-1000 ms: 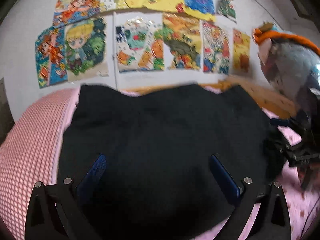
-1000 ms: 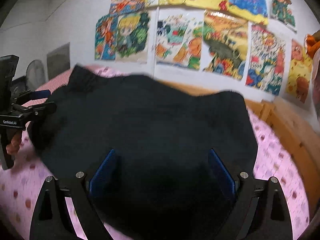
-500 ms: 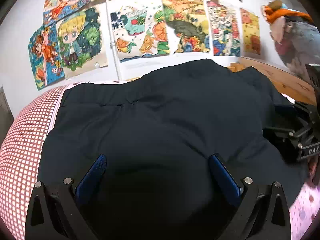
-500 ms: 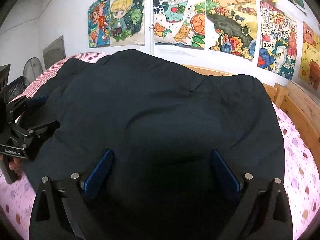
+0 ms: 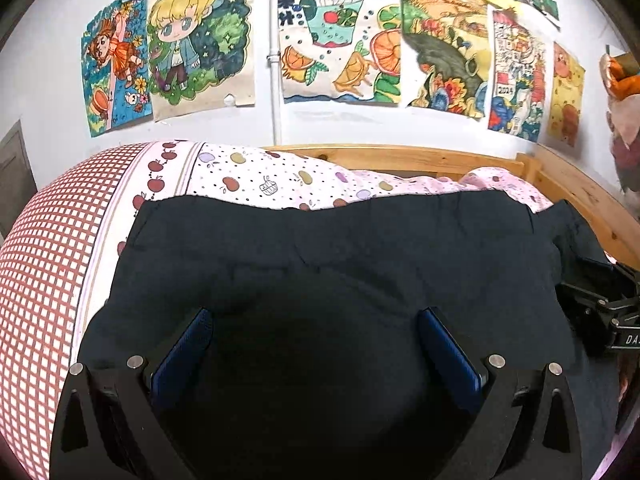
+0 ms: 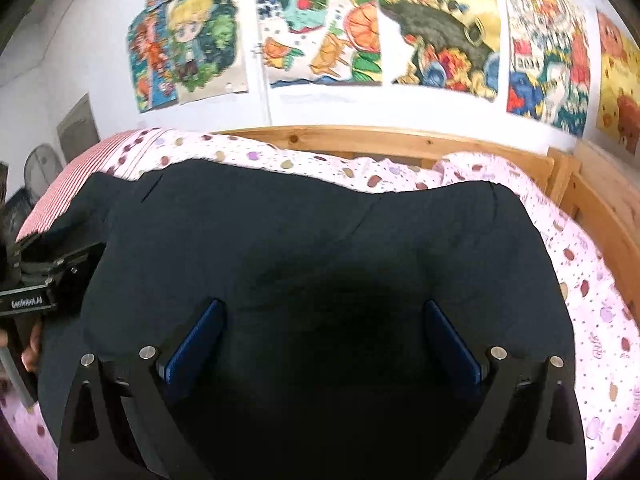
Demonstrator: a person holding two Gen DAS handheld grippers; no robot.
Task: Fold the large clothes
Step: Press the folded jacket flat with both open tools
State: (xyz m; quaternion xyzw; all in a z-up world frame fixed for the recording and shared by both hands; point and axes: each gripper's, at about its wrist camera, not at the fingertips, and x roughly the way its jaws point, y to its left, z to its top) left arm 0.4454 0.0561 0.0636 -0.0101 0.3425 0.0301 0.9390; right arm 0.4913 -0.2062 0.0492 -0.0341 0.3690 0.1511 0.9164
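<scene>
Both grippers tilted down over dark garment [image 5: 320,272], left gripper [image 5: 316,344] agape, right gripper [image 6: 320,340] agape

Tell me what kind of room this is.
Most likely a child's bedroom: a wooden bed frame with a pink fruit-print bedsheet, colourful drawings taped on the wall, and a dark garment spread for folding.

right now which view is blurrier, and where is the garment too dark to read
Right wrist view: posters smeared by motion blur. Left wrist view: sharper, posters crisp. In both, the dark garment goes near black between the gripper fingers; fisheye bends the bed frame.
</scene>
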